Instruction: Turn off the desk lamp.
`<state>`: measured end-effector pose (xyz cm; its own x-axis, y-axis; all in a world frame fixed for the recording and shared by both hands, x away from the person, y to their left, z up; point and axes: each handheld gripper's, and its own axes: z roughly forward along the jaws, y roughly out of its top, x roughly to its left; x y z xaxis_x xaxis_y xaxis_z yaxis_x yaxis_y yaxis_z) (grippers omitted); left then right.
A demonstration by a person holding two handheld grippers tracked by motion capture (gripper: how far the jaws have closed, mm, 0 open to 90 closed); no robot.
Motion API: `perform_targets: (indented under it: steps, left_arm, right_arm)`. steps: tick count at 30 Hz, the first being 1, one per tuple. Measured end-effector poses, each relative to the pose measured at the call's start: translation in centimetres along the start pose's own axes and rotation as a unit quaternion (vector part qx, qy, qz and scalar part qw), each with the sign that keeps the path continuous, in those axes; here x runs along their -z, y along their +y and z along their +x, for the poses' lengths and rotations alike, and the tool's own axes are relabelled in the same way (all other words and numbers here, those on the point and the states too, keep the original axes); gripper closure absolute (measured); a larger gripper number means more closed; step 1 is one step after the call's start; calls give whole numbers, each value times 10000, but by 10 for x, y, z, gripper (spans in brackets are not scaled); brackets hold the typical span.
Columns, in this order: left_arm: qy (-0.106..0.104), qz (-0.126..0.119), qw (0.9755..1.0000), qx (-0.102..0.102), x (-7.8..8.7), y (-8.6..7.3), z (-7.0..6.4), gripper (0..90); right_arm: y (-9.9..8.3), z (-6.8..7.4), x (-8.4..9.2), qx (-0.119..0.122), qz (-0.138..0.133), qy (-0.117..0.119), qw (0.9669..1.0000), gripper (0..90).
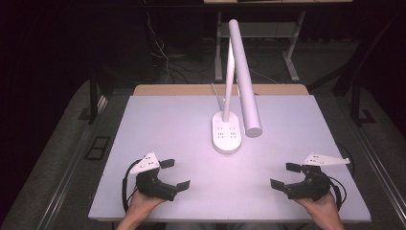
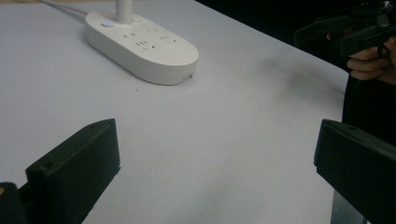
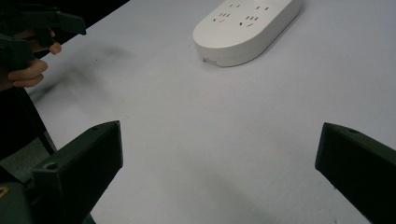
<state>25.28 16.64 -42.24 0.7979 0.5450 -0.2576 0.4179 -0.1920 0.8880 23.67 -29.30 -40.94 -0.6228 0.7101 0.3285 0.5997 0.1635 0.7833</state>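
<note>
White plastic desk lamp at the middle of the pale grey counter, toward its far half; oval base smooth and rounded, its top set with rows of socket slots; a thin upright stem rises from the far end of the base and carries a long cylindrical head that slopes down toward the viewer, its blunt end hanging just right of the base. Left tongs held low over the near left of the counter, the hand entering from the bottom edge with the forearm cut off; jaws spread wide, nothing between them, pointing inward and toward the lamp. Right tongs in mirror pose at the near right, hand likewise cut off at the wrist; jaws spread wide and empty. Each tool is matt black with blocky, flat-faced jaw pads and a light grey three-cornered plate on top; both stand well apart from the lamp base. In the left gripper view the base lies ahead at upper left, a small button near the stem; the stem is cut off by the top edge. In the right gripper view the base shows at the top, its far end cropped; small markings on its near rim too fine to read. Surroundings beyond the counter dark and hard to make out.
</note>
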Motion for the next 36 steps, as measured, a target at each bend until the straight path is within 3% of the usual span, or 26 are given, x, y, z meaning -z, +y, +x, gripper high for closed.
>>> perform_targets:
  steps: [18,36]
  left_arm:
    - [46,-23,10000,33,1,0,1,0]
    - [38,-13,10000,21,1,0,1,0]
  right_arm:
    - [17,-1,2,118,177,84,9997,8]
    - [52,3,-6,378,257,184,9988,8]
